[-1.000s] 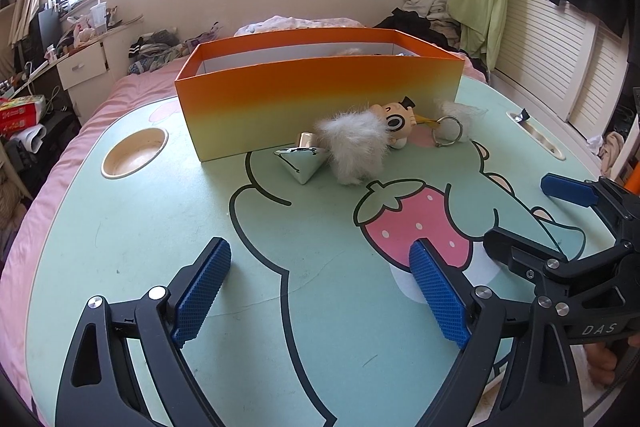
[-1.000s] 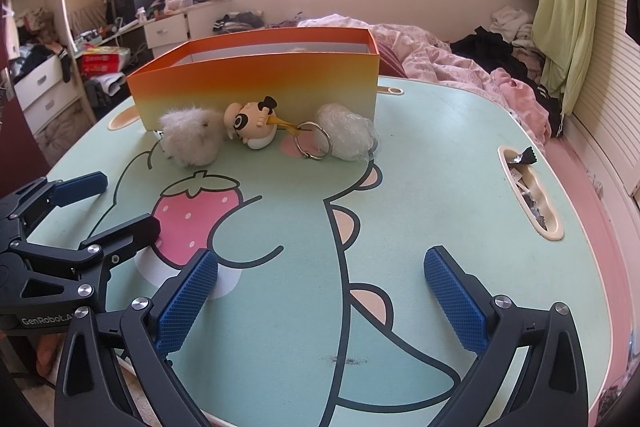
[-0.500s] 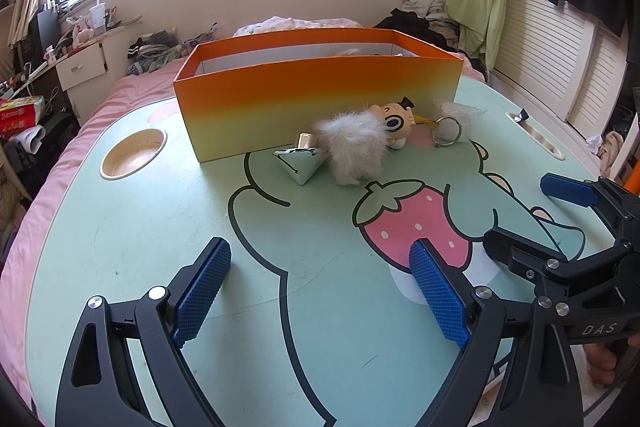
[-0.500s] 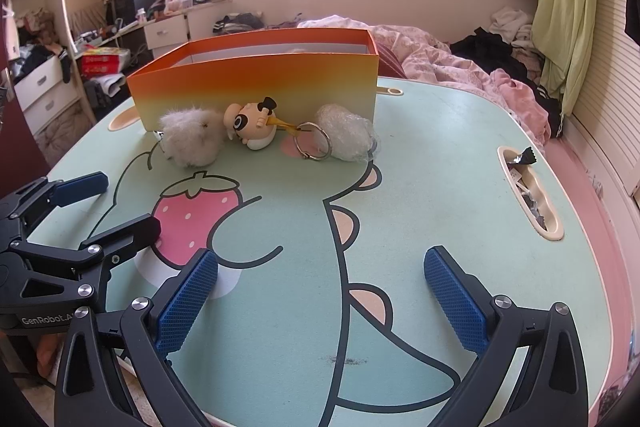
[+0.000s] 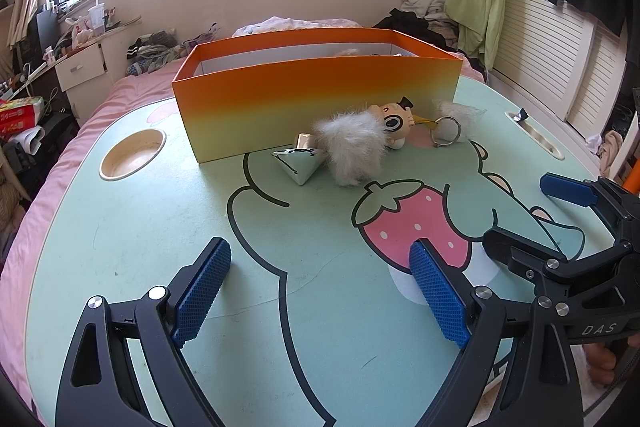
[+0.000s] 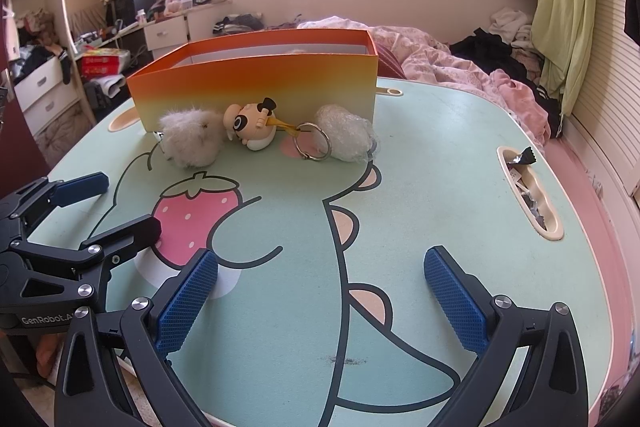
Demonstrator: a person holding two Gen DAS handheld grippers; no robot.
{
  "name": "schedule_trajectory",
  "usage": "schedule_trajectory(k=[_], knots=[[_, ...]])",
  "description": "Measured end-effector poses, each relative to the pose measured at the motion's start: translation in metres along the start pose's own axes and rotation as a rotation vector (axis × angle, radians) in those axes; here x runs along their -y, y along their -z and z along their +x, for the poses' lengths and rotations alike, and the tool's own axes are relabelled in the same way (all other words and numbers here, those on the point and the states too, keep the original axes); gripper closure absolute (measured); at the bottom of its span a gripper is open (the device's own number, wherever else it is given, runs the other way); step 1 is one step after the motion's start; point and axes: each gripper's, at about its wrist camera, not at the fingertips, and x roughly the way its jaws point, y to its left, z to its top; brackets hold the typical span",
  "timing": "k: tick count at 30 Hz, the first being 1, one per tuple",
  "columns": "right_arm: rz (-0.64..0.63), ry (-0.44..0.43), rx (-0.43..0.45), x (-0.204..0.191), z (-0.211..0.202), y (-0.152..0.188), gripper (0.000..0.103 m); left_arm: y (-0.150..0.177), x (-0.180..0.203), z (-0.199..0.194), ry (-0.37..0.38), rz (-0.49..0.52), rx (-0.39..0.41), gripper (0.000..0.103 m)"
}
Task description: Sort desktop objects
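Observation:
An orange box (image 5: 320, 83) (image 6: 256, 83) stands at the far side of the green cartoon table (image 5: 160, 227) (image 6: 432, 195). In front of it lie a silver pyramid packet (image 5: 298, 165), a white fur ball (image 5: 352, 147) (image 6: 192, 137), a cartoon doll keychain (image 5: 394, 121) (image 6: 250, 125) with a metal ring (image 6: 312, 147), and a bubble-wrap bundle (image 5: 460, 119) (image 6: 348, 133). My left gripper (image 5: 320, 295) (image 6: 110, 203) is open and empty near the table's front. My right gripper (image 6: 320, 299) (image 5: 528, 215) is open and empty beside it.
A round cup recess (image 5: 132, 155) sits at the table's left. A long slot (image 6: 528, 195) with wrappers sits at the right. A bed with pink bedding (image 6: 460, 67) and clothes lies behind the table. A cluttered desk (image 6: 168, 23) stands at the back left.

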Motion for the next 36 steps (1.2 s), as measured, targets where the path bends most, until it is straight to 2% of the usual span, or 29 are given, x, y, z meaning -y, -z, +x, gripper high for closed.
schedule_trajectory(k=[5, 7, 9, 11, 12, 13, 16, 19, 20, 21, 22, 25, 28, 30, 32, 33, 35, 36], knots=[[0.000, -0.001, 0.003, 0.001, 0.001, -0.006, 0.000, -0.008, 0.000, -0.001, 0.056, 0.032, -0.041, 0.014], [0.000, -0.001, 0.004, 0.003, 0.001, -0.008, 0.000, -0.017, -0.006, -0.009, 0.087, 0.025, -0.017, 0.015], [0.001, 0.000, 0.004, 0.003, 0.001, -0.007, 0.000, -0.031, -0.011, -0.017, 0.057, 0.022, 0.034, 0.015], [0.001, 0.000, 0.005, 0.003, 0.001, -0.008, 0.000, -0.041, -0.013, -0.014, 0.037, 0.043, 0.040, 0.025], [0.000, -0.001, 0.005, 0.004, 0.001, -0.008, 0.000, -0.047, -0.015, -0.009, 0.021, 0.044, 0.021, 0.041], [0.001, -0.001, 0.005, 0.003, 0.001, -0.007, 0.000, -0.051, -0.018, -0.003, 0.018, 0.037, 0.002, 0.051], [0.001, 0.000, 0.005, 0.003, 0.001, -0.008, 0.000, -0.063, -0.023, 0.019, 0.035, 0.032, -0.055, 0.053], [0.001, 0.000, 0.006, 0.003, 0.001, -0.007, 0.000, -0.070, -0.017, 0.043, 0.010, 0.074, -0.101, 0.053], [0.001, 0.000, 0.005, 0.003, 0.002, -0.008, 0.000, -0.070, -0.016, 0.048, 0.015, 0.084, -0.128, 0.056], [0.000, 0.001, 0.006, 0.003, 0.001, -0.007, 0.000, -0.072, -0.012, 0.057, 0.048, 0.087, -0.162, 0.068], [0.000, 0.001, 0.007, 0.003, 0.001, -0.007, 0.000, -0.072, -0.011, 0.057, 0.071, 0.082, -0.154, 0.074], [0.023, -0.037, 0.015, 0.009, 0.000, -0.009, 0.000, -0.071, -0.001, 0.057, 0.057, 0.125, -0.128, 0.074], [0.134, -0.145, 0.048, 0.035, -0.007, -0.017, 0.000, -0.068, -0.007, 0.047, 0.097, 0.106, -0.096, 0.074], [0.222, -0.143, 0.074, 0.053, -0.008, -0.030, 0.001, -0.066, -0.015, 0.034, 0.150, 0.067, -0.069, 0.074], [0.270, -0.168, 0.069, 0.064, -0.004, -0.048, 0.011, -0.067, -0.023, 0.020, 0.181, 0.044, -0.037, 0.074], [0.293, -0.182, 0.037, 0.069, 0.004, -0.062, 0.015, -0.067, -0.026, 0.011, 0.190, 0.036, -0.014, 0.074], [0.327, -0.194, -0.036, 0.072, 0.022, -0.083, 0.037, -0.069, -0.032, -0.005, 0.198, 0.029, 0.015, 0.074], [0.337, -0.206, -0.064, 0.073, 0.030, -0.091, 0.041, -0.071, -0.033, -0.011, 0.203, 0.023, 0.034, 0.074]])
